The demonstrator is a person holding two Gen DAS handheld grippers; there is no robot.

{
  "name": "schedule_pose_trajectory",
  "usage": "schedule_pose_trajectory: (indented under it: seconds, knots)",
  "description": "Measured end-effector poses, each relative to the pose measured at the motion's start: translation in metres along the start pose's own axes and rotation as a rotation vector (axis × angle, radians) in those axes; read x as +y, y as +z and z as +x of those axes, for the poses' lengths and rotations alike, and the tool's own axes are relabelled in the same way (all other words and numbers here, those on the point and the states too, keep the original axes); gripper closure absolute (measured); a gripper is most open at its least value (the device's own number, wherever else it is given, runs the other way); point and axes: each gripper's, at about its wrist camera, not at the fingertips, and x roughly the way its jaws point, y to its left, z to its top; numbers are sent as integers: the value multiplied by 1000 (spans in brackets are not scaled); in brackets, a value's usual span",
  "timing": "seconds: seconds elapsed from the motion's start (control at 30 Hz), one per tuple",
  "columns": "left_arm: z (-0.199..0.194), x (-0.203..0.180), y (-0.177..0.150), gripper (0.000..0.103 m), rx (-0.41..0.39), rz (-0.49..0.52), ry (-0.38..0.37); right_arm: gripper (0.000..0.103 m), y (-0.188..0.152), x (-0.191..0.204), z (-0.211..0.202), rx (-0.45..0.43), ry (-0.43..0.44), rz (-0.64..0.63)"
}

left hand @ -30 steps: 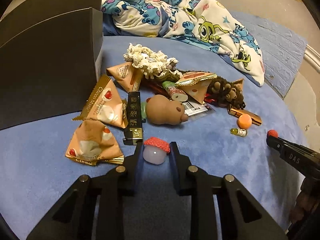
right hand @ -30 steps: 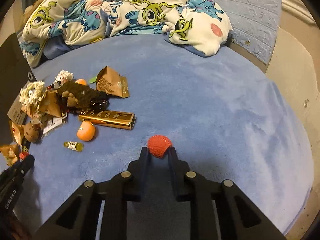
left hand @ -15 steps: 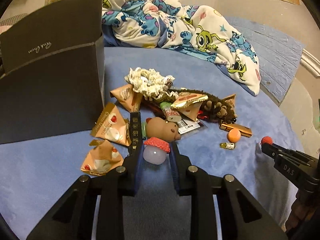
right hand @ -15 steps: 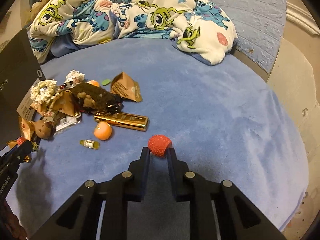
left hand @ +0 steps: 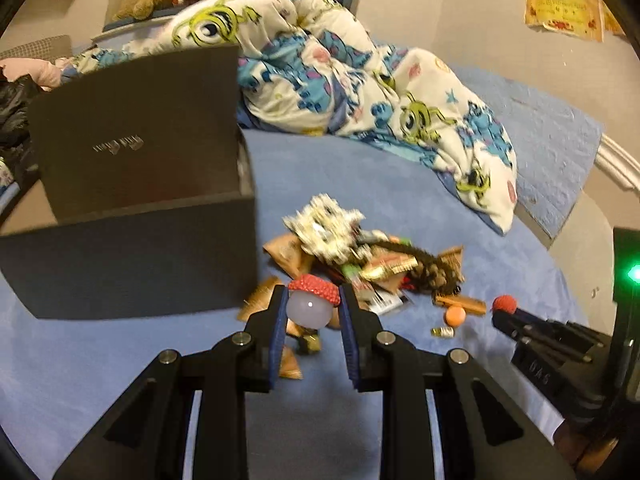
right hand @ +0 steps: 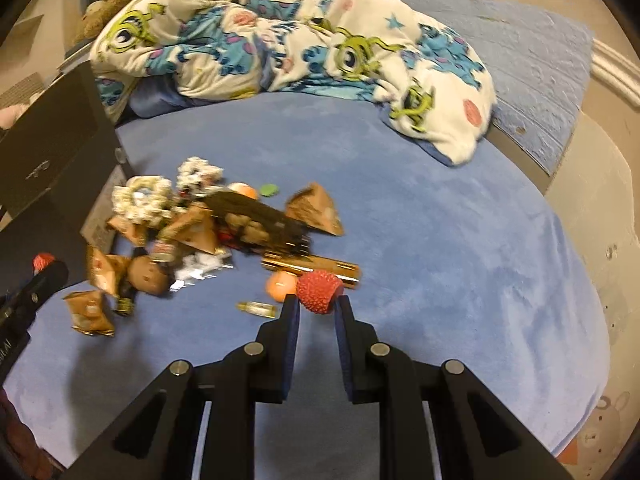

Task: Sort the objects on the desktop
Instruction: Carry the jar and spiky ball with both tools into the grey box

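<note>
Left gripper point(left hand: 313, 307) clamped on a mushroom toy point(left hand: 310, 305), red knobbly cap above a pale translucent bulb, carried clear of the blue blanket point(left hand: 120, 360). Lifted higher than half a second ago: the black box point(left hand: 132, 256) now seen from above its front wall, its open lid point(left hand: 136, 128) standing behind, where earlier only the outer face showed. Toy now framed just right of the box's near corner, in front of the pile of clutter point(left hand: 360, 256).

Right gripper point(right hand: 318, 304) closed around a red spiky ball point(right hand: 319, 292), also raised off the blanket. Ball now overlapping the gold bar point(right hand: 316, 269) and the orange ball point(right hand: 282, 285) in view, where a half second back it sat well right of both. Small yellow vial point(right hand: 258, 309) just left of the fingertips.

Pile right of the box: triangular brown snack packets point(right hand: 316, 210), a brown bear figure point(right hand: 149, 276), cream crocheted pieces point(right hand: 140, 198), a dark furry toy point(right hand: 256, 216). Monster-print quilt point(right hand: 280, 40) bunched beyond the pile. Both views motion-blurred.
</note>
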Motion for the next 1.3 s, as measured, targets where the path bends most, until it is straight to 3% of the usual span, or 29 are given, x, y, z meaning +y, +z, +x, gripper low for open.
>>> schedule_pose_trajectory:
  seconds: [0.33,0.73,1.03,1.3]
  knots:
    - [-42,59,37,77,-32,-22,98,84,30,76,-34,-58,93,-76]
    - [-74,147,63,77,-55,-55,212,84,66,208,-67,-131,253,-213]
    - [-59,193,74,77,-14,-76,257,84,78,277,-60,-104,379,-213]
    - [-39,208,70,77,23,-82,274,84,74,299,-45,-77,388,-255]
